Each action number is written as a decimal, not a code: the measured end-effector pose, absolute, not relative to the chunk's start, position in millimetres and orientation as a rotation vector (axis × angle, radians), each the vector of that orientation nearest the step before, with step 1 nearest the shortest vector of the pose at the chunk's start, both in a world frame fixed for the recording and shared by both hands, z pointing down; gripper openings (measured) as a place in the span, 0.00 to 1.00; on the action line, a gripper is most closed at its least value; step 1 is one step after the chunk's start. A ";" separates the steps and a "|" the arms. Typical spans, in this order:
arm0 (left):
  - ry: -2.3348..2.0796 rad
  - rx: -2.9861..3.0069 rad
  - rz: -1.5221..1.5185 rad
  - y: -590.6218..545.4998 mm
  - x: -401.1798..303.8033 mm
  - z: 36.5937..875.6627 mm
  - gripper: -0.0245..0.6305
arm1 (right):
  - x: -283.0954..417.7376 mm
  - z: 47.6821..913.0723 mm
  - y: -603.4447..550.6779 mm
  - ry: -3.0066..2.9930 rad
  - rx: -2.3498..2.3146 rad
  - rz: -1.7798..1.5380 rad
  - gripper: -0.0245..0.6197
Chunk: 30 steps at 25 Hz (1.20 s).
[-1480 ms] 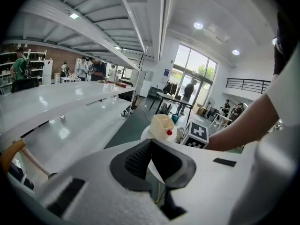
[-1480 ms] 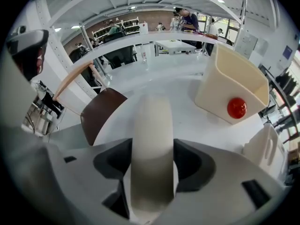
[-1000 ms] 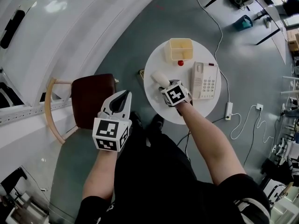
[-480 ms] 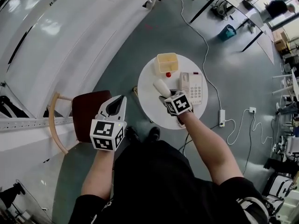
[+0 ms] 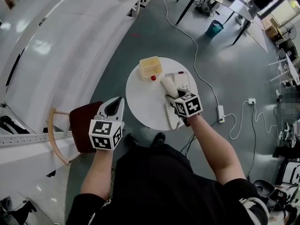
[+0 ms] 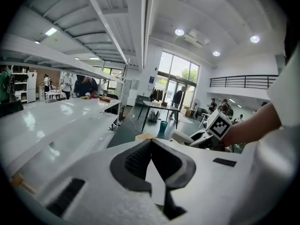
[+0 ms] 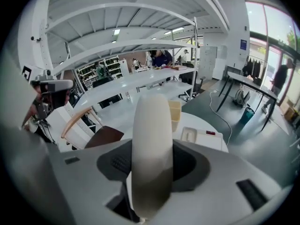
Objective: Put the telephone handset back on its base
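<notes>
Rising with my right hand, the handset (image 5: 167, 85) is now hanging over the base's (image 5: 183, 80) left edge instead of the open bench (image 5: 140, 102).
My right gripper (image 5: 172, 97) is clamping its cream, smooth, rounded body mid-length, long axis pointing away from me. The empty cradle is lying just ahead and slightly right of the jaws, so I am judging a short forward-right drop. My left gripper (image 5: 115, 106), jaws together on nothing, is hovering well apart over the chair (image 5: 82, 125).

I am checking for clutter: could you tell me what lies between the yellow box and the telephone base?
The head view shows one small red object there, close to the yellow box, left of the telephone base.
</notes>
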<state>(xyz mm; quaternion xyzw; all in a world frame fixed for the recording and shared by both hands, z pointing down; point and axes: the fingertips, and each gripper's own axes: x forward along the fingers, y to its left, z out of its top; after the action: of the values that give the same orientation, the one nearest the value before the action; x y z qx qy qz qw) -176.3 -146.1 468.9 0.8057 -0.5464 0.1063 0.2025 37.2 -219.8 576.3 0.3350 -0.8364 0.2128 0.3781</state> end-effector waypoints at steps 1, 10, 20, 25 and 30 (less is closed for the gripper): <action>-1.516 2.258 0.304 -148.9 -166.0 467.7 0.05 | 47.6 573.9 -219.6 -2.145 0.870 0.554 0.36; -1.487 2.292 0.381 -186.4 -80.5 461.8 0.05 | 139.0 577.1 -230.4 -2.188 0.953 0.636 0.36; -1.373 2.346 0.422 -224.1 -8.7 467.3 0.05 | 163.2 593.1 -237.3 -2.220 0.943 0.715 0.36; -1.249 2.375 0.454 -237.1 -13.2 487.6 0.05 | 166.0 603.6 -246.3 -2.159 1.035 0.777 0.36; -1.118 2.455 0.478 -240.4 -26.4 496.8 0.05 | 137.6 615.0 -252.8 -2.091 1.080 0.793 0.36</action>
<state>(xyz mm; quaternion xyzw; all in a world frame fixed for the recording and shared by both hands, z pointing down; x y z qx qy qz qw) -26.4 -240.4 496.8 0.8781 -0.3999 0.1709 0.1996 137.6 -252.8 615.0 0.4116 -0.7968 0.3023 0.3230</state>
